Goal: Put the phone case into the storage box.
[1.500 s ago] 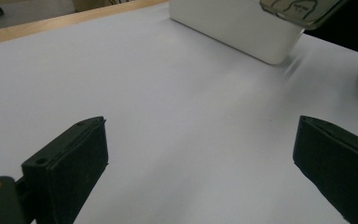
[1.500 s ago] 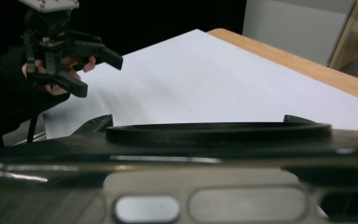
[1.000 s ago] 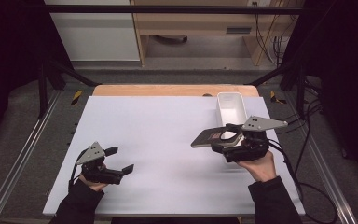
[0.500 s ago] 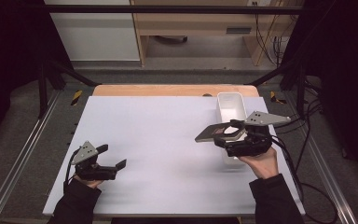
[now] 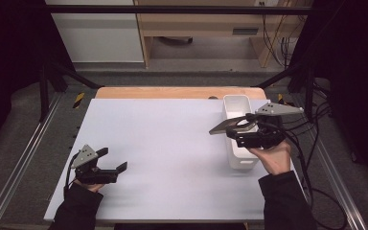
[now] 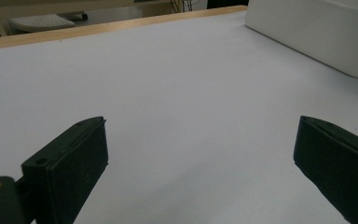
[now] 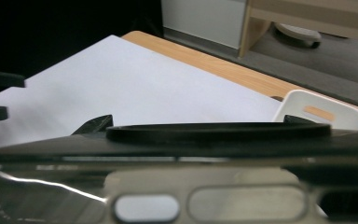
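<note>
My right gripper point(image 5: 243, 133) is shut on a flat grey metal tool point(image 5: 225, 125) and holds it level above the white bin point(image 5: 242, 162) at the table's right. In the right gripper view the tool point(image 7: 177, 186) lies across the frame, with slotted holes and a black ring on top. It sits between the jaws of my right gripper point(image 7: 193, 122). Near the front left of the white table top point(image 5: 163, 134), my left gripper point(image 5: 112, 159) rests low. It is open with nothing between its fingers point(image 6: 65, 172).
The bin point(image 6: 317, 32) is long and narrow and stands lengthwise along the right edge; its inside is hidden from here. A wooden strip point(image 5: 172, 92) borders the table's far edge. Metal rails point(image 5: 24, 158) run along both sides, and cables point(image 5: 316, 143) trail on the right.
My right gripper has carried the metal tool to the right and farther back, over the bin. My left gripper has drawn back toward the front left corner.
</note>
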The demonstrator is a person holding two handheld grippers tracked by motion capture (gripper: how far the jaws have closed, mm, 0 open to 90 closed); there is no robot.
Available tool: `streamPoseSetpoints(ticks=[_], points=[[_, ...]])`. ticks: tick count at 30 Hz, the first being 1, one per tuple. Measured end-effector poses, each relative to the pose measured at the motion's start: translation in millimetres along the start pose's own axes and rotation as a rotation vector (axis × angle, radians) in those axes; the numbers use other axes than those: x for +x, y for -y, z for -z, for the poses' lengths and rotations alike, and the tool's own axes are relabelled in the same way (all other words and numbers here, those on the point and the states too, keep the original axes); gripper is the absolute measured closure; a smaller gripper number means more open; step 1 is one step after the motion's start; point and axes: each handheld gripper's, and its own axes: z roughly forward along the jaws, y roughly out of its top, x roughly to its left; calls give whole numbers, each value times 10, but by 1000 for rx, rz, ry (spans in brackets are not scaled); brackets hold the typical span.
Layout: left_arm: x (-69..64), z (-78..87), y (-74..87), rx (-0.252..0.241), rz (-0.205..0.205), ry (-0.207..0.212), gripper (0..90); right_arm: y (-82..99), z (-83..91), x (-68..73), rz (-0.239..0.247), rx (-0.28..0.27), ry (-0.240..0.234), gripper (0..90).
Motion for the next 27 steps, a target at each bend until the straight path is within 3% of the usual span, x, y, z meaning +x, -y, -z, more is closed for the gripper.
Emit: streamPoseSetpoints(ticks=[15, 27], points=[[11, -5, 5, -2, 4, 1, 24, -70, -137, -262, -61, 18, 163, 116], [14, -16, 12, 3, 1, 7, 23, -152, -248, -439, -102, 25, 263, 116]])
